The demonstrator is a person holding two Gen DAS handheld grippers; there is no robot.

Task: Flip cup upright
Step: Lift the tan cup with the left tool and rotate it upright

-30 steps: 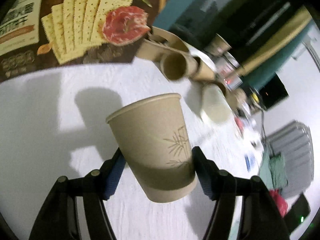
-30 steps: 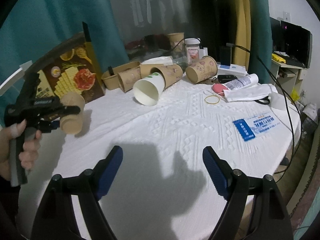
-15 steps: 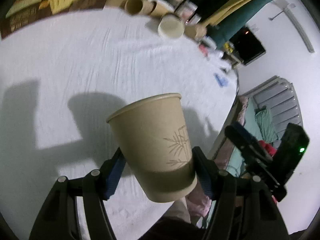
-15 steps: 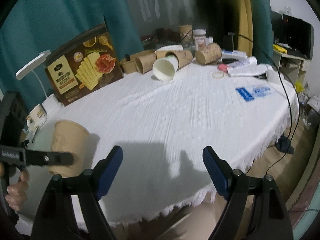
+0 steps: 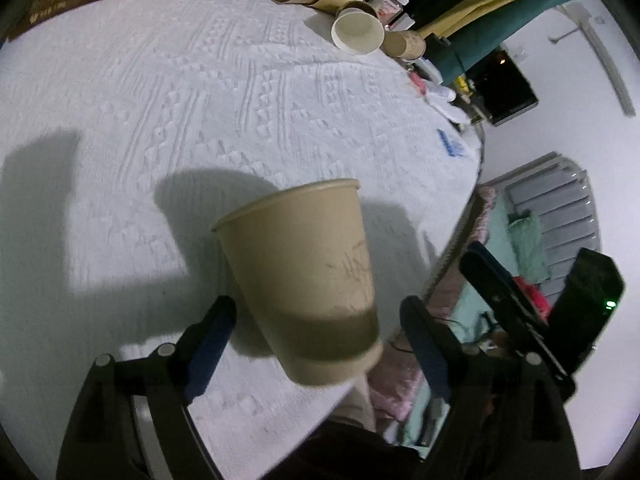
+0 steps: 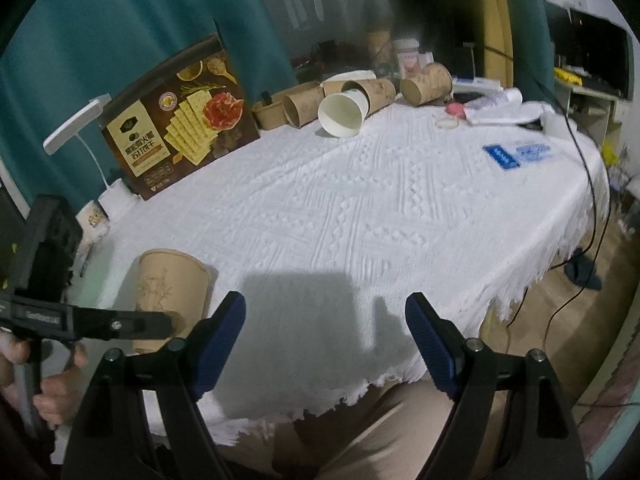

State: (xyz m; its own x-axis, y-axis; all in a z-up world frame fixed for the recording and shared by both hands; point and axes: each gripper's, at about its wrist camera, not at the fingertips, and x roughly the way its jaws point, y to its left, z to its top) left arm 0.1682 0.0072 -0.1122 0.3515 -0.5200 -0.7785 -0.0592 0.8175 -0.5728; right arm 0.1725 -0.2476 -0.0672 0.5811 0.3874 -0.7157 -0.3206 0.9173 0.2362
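A tan paper cup [image 5: 308, 280] with a bamboo print stands mouth up on the white tablecloth [image 5: 240, 100], near the table's front edge. My left gripper [image 5: 316, 324] is open, its blue pads a little apart from the cup's lower sides. The cup also shows in the right wrist view [image 6: 170, 292], upright at the left, with the left gripper's black arm across its lower part. My right gripper [image 6: 326, 340] is open and empty above the table's near edge.
Several paper cups [image 6: 344, 114] lie on their sides at the far end, beside a cracker box [image 6: 180, 120], a white lamp [image 6: 76, 128], a blue card [image 6: 502, 156] and clutter. The fringed table edge [image 6: 520, 300] runs close. A cable [image 6: 588, 184] hangs at right.
The left gripper has lowered the cup onto the cloth and opened, so its pads now stand apart from the cup. The right gripper has pulled back toward the table's edge.
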